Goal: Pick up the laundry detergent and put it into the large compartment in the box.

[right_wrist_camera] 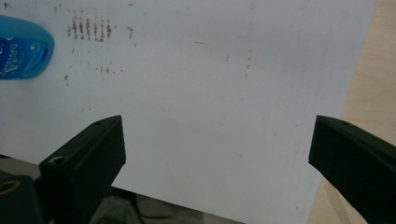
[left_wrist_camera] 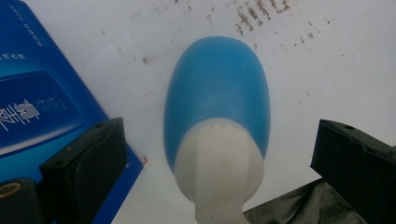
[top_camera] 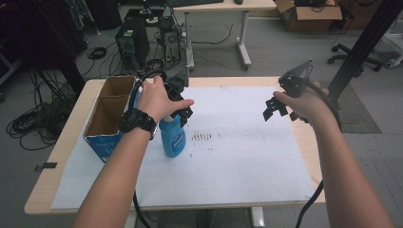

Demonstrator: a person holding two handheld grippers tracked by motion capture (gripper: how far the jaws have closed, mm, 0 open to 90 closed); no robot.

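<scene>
- The left gripper hangs over the upright blue plastic bottle, jaws wide apart either side of its white cap, gripping nothing.
- The right gripper hovers above the white paper sheet, wide open, empty.

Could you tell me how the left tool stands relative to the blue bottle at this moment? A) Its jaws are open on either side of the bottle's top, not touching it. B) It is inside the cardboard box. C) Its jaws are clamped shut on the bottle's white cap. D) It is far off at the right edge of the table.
A: in the left gripper view, the left tool has its jaws spread wide apart, with gaps on both sides of the blue bottle.
</scene>
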